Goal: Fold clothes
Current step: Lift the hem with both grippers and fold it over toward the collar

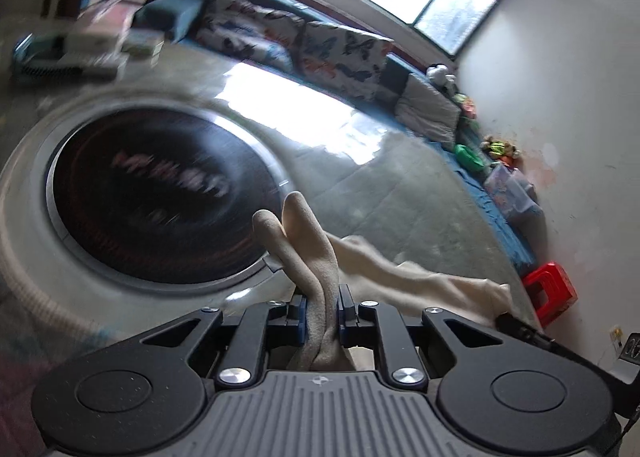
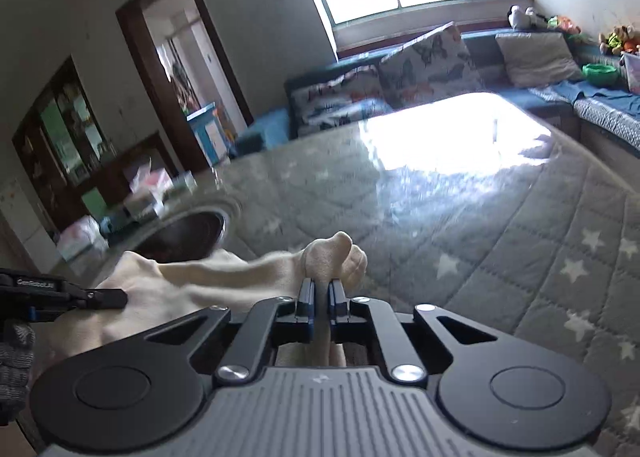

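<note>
A big gray star blanket [image 2: 500,257] is covering the bed. A cream cloth [image 1: 400,269] is hanging just above the blanket. The left gripper [image 1: 322,311] is pinching one end; the right gripper [image 2: 321,299] is squeezing the other.

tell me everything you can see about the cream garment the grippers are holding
The cream garment looks like soft, slightly fuzzy knit fabric, plain with no print. It hangs stretched and creased between the two grippers above the grey star-patterned quilt. The left gripper is shut on one bunched edge, a doubled fold poking up past its fingers. The right gripper is shut on another bunched part, a rounded lump sticking out beyond its tips. What kind of garment it is cannot be told.
</note>
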Demonstrator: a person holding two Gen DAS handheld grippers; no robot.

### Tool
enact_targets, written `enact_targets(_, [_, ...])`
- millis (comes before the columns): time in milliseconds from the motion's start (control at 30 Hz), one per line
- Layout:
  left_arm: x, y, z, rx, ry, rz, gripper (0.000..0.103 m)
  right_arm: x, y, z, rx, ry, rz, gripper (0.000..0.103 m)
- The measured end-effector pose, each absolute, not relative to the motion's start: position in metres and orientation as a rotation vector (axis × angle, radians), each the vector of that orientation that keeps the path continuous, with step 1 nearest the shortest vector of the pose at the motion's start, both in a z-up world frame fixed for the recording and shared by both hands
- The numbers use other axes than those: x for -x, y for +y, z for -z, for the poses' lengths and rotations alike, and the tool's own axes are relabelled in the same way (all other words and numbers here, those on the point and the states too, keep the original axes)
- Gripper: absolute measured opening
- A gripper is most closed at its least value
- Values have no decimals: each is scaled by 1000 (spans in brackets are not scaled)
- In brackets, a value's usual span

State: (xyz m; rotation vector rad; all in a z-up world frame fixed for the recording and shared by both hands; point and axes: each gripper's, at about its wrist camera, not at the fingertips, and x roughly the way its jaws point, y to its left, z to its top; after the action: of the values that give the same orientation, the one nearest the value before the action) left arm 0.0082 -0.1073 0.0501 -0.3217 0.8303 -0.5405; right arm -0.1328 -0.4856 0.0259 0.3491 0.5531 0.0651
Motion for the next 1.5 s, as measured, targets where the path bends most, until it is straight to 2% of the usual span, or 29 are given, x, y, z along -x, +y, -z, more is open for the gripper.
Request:
enact_targets(167, [-5, -130, -62, 259, 790, 573, 15, 141, -494, -28, -344, 553, -33, 6])
enact_targets(400, [-8, -127, -51, 234, 821, 533, 15, 138, -495, -19, -325, 575, -2, 8])
enact_targets(533, [-10, -119, -40, 225, 846, 507, 15, 132, -493, -5, -305, 597, 23, 24])
enact_targets(600, [-11, -117, -35, 220, 856, 500, 15, 132, -495, 0, -334, 595, 28, 46])
enact_targets(633, [-11, -116, -33, 220, 862, 497, 15, 132, -496, 1, -339, 594, 25, 47])
enact_targets(833, [-11, -115, -25, 219, 879, 488, 15, 136, -492, 4, -369, 598, -48, 45])
enact_targets(867, [-11, -115, -25, 218, 878, 487, 15, 136, -492, 5, -383, 601, -65, 36])
enact_targets(933, [-10, -116, -27, 215, 872, 487, 15, 135, -491, 6, -427, 610, -91, 27])
enact_targets(1000, [-9, -118, -33, 212, 860, 498, 15, 134, -494, 5, -475, 605, -87, 12])
enact_targets(1167, [-4, -137, -58, 187, 801, 568, 15, 142, -508, -3, -557, 550, -85, 10])
enact_targets(1500, [-9, -217, -80, 148, 753, 719, 15, 164, -550, -48, -475, 420, 72, 10])
